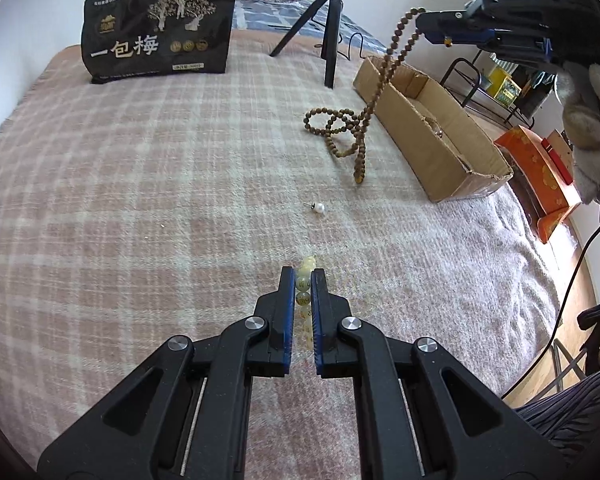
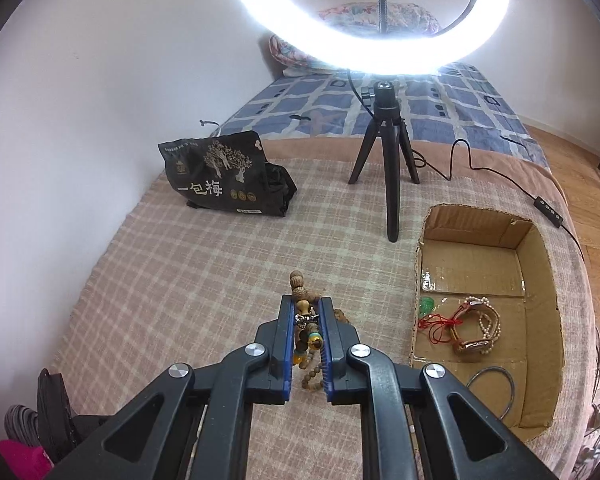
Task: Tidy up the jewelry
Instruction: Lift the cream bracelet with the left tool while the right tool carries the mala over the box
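Observation:
My left gripper is shut on a pale yellow bead bracelet, low over the pink plaid blanket. My right gripper is shut on a long brown wooden bead necklace. In the left wrist view the right gripper is raised at the upper right and the necklace hangs from it, its lower loops still lying on the blanket beside the cardboard box. A pearl earring lies on the blanket between us. The box holds a pearl strand, a red cord and a green piece.
A black snack bag stands at the far left of the blanket. A black tripod with a ring light stands behind the box, its cable trailing right. An orange box sits beyond the bed's right edge.

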